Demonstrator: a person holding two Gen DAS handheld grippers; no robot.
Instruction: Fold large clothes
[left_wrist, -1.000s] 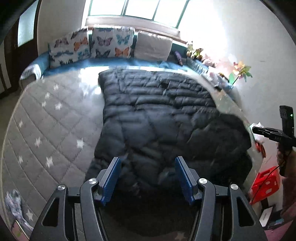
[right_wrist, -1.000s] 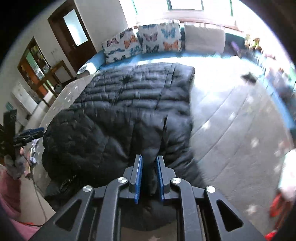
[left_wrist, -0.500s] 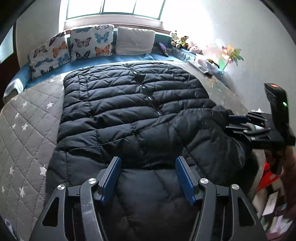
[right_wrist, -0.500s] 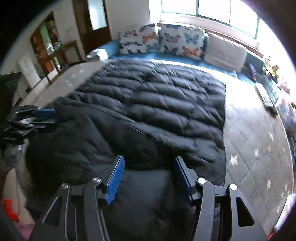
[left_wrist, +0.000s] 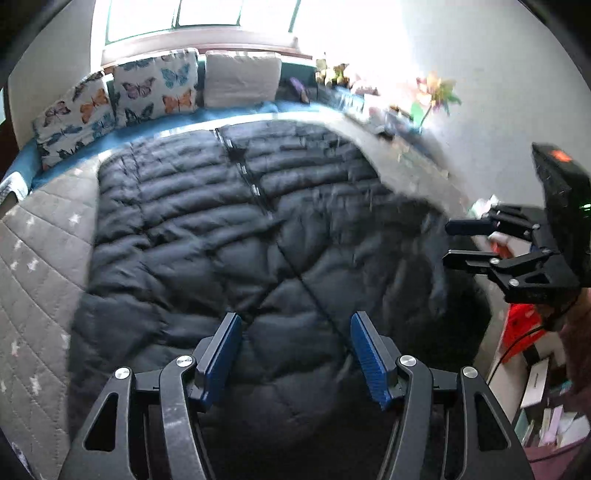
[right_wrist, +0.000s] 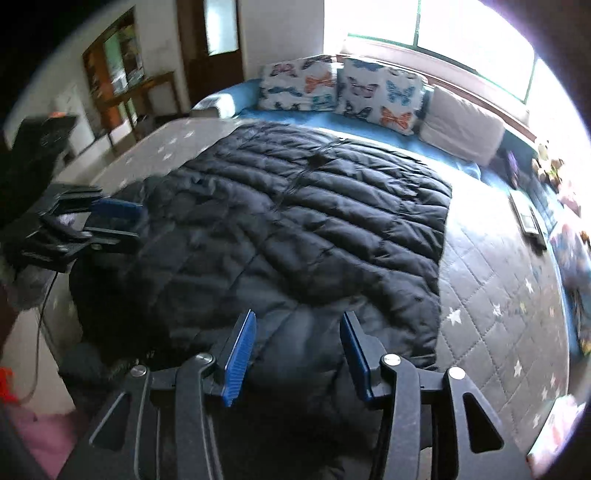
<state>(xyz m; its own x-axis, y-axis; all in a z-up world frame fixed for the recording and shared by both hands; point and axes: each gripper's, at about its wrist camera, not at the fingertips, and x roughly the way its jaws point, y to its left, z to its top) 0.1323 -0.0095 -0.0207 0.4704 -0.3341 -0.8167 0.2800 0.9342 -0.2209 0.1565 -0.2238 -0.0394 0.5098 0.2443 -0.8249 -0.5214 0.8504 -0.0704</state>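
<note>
On the bed (left_wrist: 40, 266), grey quilted cover with white stars: 1 black quilted down jacket (left_wrist: 229, 229), spread flat across the middle, zip running toward the head of the bed, its near part hanging over the bed's near edge. At the head edge: 2 butterfly-print pillows (left_wrist: 155, 86) and 1 plain white pillow (left_wrist: 242, 79), in a row under the window (right_wrist: 461, 33). Left tongs (left_wrist: 295, 354): blue pads standing wide above the jacket's near part, nothing gripped. Right tongs (right_wrist: 297, 354): blue pads apart and closing, jacket fabric below and between them, pads not pressing on it. Along the bed's right edge: 1 artificial flower (left_wrist: 437, 94) and small items, blurred.
</note>
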